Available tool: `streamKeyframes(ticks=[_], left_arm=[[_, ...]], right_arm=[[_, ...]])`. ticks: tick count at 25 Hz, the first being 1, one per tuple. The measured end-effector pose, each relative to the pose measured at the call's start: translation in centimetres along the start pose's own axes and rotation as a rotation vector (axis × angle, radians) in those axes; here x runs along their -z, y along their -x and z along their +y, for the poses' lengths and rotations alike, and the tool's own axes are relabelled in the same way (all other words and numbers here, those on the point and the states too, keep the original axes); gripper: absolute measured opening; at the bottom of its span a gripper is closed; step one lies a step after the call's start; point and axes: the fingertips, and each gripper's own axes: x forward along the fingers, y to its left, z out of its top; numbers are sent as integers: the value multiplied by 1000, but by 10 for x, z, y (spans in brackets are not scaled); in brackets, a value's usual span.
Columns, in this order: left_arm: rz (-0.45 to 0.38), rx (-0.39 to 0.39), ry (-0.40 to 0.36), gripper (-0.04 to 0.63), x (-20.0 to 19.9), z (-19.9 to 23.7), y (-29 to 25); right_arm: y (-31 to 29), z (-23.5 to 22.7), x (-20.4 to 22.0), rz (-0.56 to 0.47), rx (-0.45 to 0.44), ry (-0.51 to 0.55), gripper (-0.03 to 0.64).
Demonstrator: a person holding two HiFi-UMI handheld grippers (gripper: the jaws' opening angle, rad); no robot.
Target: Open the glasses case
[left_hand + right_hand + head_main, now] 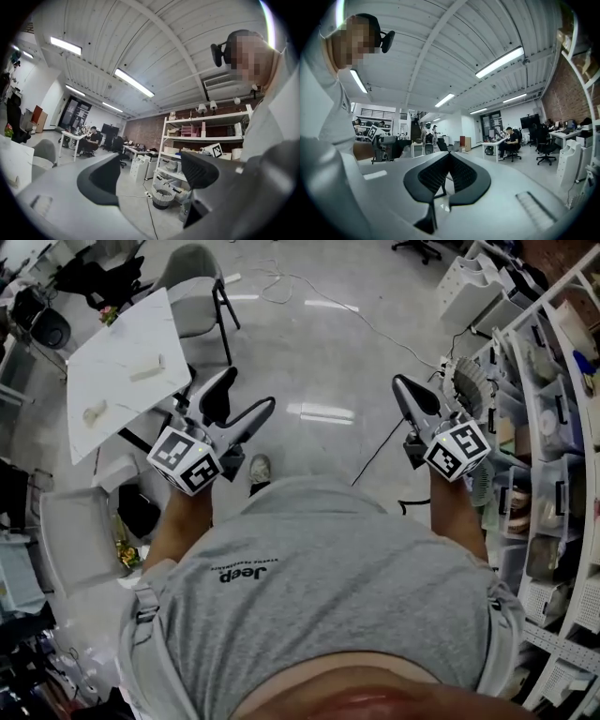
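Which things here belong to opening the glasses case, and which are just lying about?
Job: left tool, open and empty; right tool, shut and empty. No case in view.
Lying about: table, chair, shelves.

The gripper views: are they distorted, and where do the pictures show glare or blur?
Left gripper view: strong fisheye, black corners, ceiling beams bend; the open left tongs look soft. Right gripper view: same bending, tube light nearly blown out. Head view: white glare strips on the floor, shelves curve at the right edge.
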Motion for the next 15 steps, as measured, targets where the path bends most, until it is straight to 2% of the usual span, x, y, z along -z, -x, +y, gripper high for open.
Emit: streamKeyframes(ticks=[8,15], left_arm=[[6,123,-16,436,-48,156,-39],[8,164,-5,436,-81,270,-56]], right_arm=[[-146,-20,-16,-18,117,11,3],[-253,-30,-28,-8,149,31,3]])
